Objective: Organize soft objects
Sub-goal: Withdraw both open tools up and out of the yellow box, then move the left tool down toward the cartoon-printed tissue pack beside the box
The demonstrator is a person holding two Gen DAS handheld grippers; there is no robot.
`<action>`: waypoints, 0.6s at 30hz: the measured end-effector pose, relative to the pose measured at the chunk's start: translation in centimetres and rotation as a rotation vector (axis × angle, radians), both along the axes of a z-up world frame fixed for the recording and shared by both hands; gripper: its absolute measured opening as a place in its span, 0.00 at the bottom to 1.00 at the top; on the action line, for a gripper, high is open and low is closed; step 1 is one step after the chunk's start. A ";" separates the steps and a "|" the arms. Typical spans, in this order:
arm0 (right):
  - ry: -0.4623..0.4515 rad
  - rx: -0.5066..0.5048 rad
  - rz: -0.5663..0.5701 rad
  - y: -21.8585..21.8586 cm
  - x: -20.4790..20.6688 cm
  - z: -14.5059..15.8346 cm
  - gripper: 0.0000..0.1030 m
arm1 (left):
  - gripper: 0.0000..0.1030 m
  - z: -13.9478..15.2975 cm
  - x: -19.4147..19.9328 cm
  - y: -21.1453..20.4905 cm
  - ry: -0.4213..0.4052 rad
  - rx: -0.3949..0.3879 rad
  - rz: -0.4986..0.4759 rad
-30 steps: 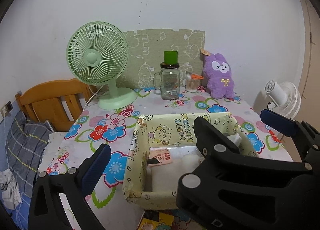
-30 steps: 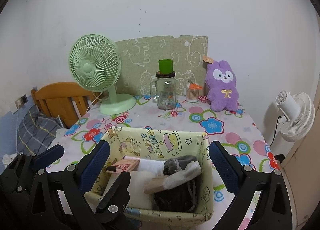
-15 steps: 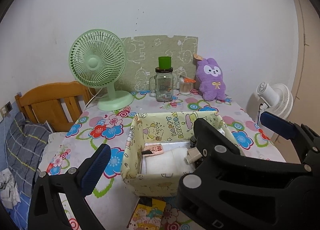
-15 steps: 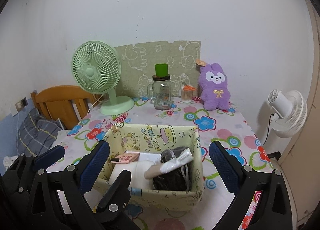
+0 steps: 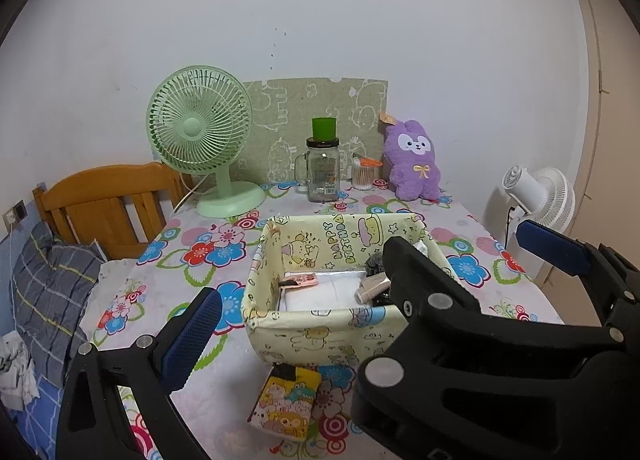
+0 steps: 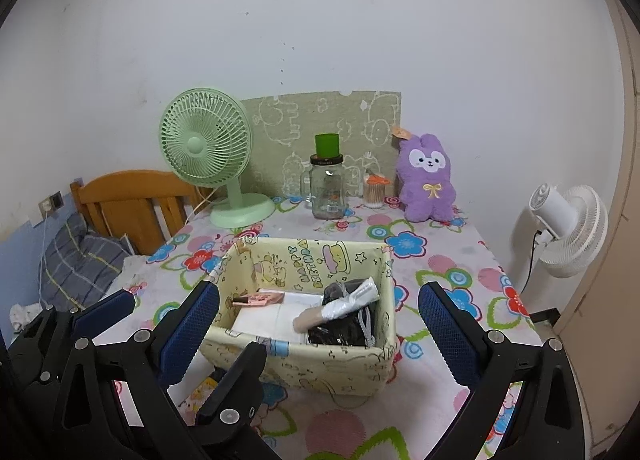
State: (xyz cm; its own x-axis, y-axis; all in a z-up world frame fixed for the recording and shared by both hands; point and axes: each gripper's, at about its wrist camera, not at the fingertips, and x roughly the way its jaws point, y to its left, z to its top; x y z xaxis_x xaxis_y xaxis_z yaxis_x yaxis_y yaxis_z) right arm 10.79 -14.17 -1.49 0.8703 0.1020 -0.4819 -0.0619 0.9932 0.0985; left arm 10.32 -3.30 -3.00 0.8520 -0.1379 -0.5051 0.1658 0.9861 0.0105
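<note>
A yellow cartoon-print fabric bin [image 5: 320, 334] [image 6: 320, 366] stands on the flowered table. It holds white folded cloth [image 6: 272, 318], a dark bundle [image 6: 344, 330], a clear-wrapped tan item [image 6: 336, 306] and a pink card [image 6: 256, 298]. A purple plush bunny [image 5: 416, 165] [image 6: 428, 177] sits at the back right by the wall. My left gripper [image 5: 372, 302] is open and empty, in front of the bin. My right gripper [image 6: 320, 330] is open and empty, its fingers to either side of the bin's near end.
A green desk fan [image 5: 200, 135], a glass jar with green cup [image 5: 323, 167], and a cotton-swab pot [image 5: 362, 175] stand at the back. A cartoon booklet [image 5: 288, 404] lies under the bin's near edge. A white floor fan [image 6: 568, 227] stands right, a wooden bed [image 5: 104, 203] left.
Both grippers have drawn back and up from the bin, which now looks smaller and farther. The booklet at the near edge has come into view. Both stay open.
</note>
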 end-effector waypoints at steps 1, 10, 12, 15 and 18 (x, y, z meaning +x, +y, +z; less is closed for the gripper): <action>0.001 -0.001 0.002 0.0 -0.2 0.0 0.98 | 1.00 0.0 -0.2 0.0 -0.003 0.000 0.000; -0.004 0.000 -0.008 0.0 -2.8 0.2 0.98 | 1.00 0.0 -2.4 0.0 -0.030 0.000 -0.016; -0.003 -0.001 -0.005 0.1 -3.2 0.1 0.98 | 1.00 -0.1 -2.8 0.0 -0.036 0.004 -0.017; 0.011 -0.005 0.002 0.3 -3.5 -0.2 0.98 | 0.99 -0.5 -3.3 0.1 -0.025 0.003 -0.030; 0.021 -0.006 0.006 0.5 -4.2 -0.6 0.98 | 0.99 -0.9 -3.8 0.3 -0.020 -0.003 -0.038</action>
